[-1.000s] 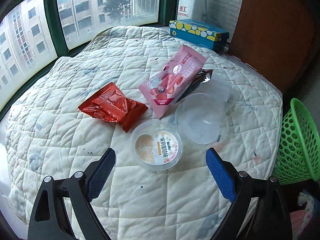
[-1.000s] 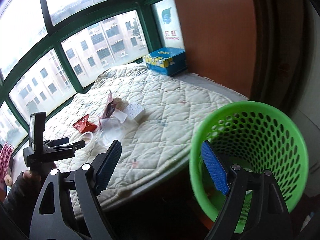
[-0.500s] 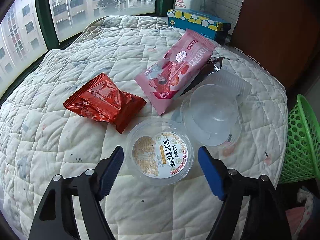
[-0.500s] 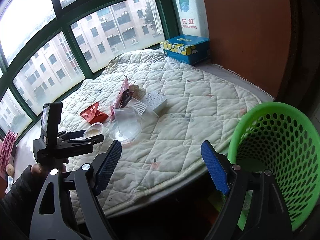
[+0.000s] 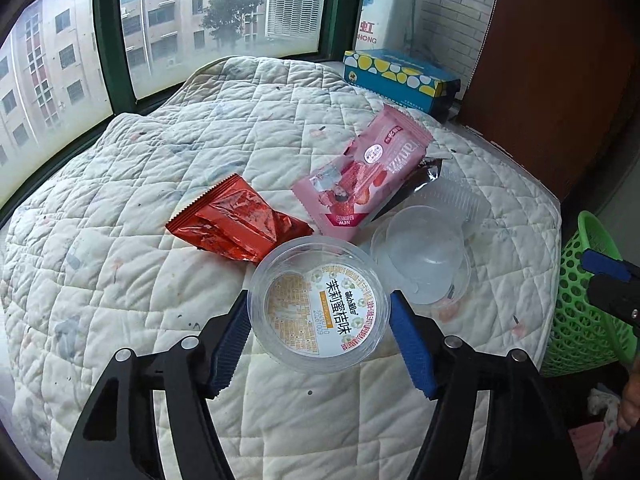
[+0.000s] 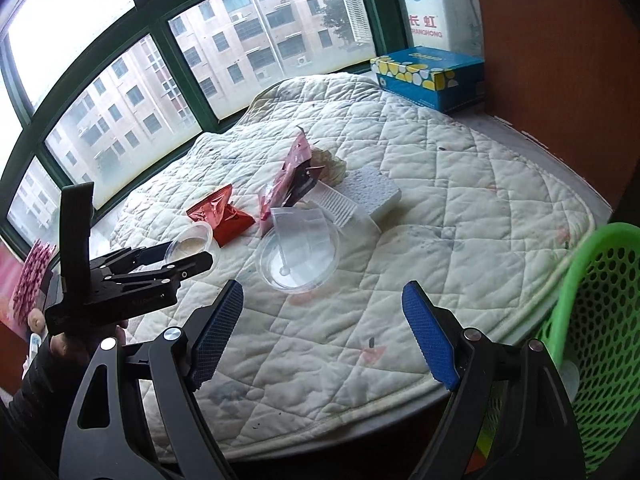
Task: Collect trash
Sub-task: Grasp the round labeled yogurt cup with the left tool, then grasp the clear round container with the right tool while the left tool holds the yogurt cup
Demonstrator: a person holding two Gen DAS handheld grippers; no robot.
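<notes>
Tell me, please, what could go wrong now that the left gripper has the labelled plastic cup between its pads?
1. The left gripper has just been closing on the thin labelled cup; it may crush or pop out.
2. Lifting may drag the red wrapper touching its rim.
3. The green basket sits past the table edge, so a loose hold could drop the cup on the way.

The left wrist view looks steeply down, close over the quilted desk (image 5: 120, 280) toward the window, while the right wrist view faces the same desk (image 6: 460, 220) from farther back beside the green basket (image 6: 600, 300), both sharing the blue box (image 5: 400, 76).
</notes>
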